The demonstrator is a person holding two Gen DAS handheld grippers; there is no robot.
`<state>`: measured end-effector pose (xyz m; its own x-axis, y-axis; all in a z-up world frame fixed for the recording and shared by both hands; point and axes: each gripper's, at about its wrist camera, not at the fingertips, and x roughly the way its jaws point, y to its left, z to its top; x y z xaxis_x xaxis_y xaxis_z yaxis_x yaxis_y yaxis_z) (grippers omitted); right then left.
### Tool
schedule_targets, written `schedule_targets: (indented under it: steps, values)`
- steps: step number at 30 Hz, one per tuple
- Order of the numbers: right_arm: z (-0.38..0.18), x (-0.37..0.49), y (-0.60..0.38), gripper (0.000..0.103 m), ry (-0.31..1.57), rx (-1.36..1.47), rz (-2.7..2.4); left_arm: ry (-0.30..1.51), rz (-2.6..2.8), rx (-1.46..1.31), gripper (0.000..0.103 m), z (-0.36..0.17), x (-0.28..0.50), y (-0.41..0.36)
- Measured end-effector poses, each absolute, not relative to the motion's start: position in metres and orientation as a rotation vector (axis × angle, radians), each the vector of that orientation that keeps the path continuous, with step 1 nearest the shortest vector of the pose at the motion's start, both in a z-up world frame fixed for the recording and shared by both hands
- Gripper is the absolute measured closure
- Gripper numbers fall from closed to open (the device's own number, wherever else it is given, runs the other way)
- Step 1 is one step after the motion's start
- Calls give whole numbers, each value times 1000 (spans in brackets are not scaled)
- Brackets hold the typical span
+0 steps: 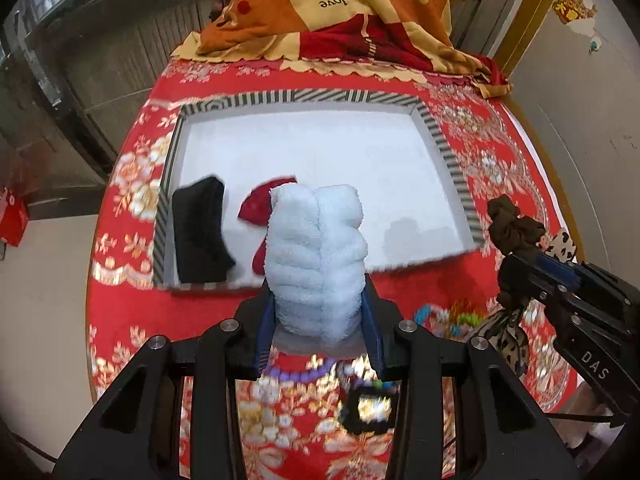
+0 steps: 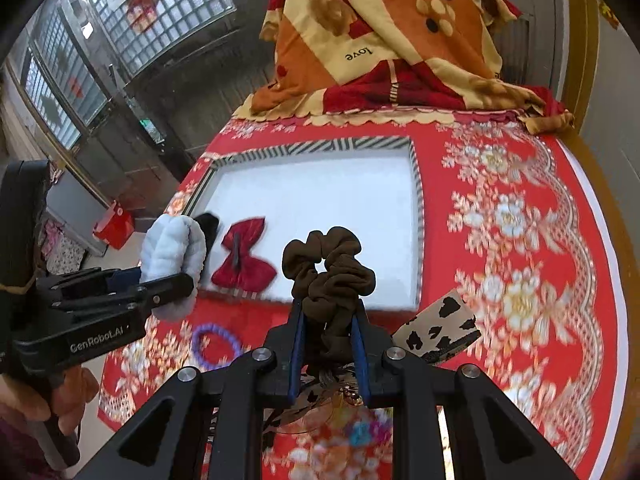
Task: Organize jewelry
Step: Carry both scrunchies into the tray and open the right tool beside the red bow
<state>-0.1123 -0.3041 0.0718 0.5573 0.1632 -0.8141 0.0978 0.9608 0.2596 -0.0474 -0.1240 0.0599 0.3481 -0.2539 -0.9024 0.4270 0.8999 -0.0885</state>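
My left tongs (image 1: 318, 312) grip a fluffy pale-blue scrunchie (image 1: 316, 252) at the near edge of the white tray with striped rim (image 1: 444, 148). My right tongs (image 2: 328, 344) grip a dark brown fabric scrunchie (image 2: 328, 268) just before the same edge. In the tray: a red fabric bow clip (image 2: 244, 256) and a black fuzzy piece (image 1: 200, 232). A purple bead bracelet (image 2: 214, 344) and a leopard-print band (image 2: 438, 326) lie on the red floral tabletop (image 2: 520, 240).

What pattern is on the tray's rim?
Black-and-white stripes on the tray's rim, clearest in the left wrist view.

A lived-in home room. A red floral tablecloth (image 2: 520, 240) covers the table, a folded "love" blanket (image 2: 392, 40) lies heaped behind, beside glass-block windows (image 2: 160, 4).
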Motion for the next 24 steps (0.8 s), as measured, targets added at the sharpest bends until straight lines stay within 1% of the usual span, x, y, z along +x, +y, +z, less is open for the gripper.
schedule_targets:
  steps: [5,15,24]
  values:
    - [68,-77,-314,83,995,296,36,1152,-446,169,66,56,-19,-142]
    - [35,-15,-333,83,1046,297,20,1244,-437,172,66,18,20,-179]
    - [-10,-2,-340,82,1142,324,23,1307,-419,193,66,-13,29,-192]
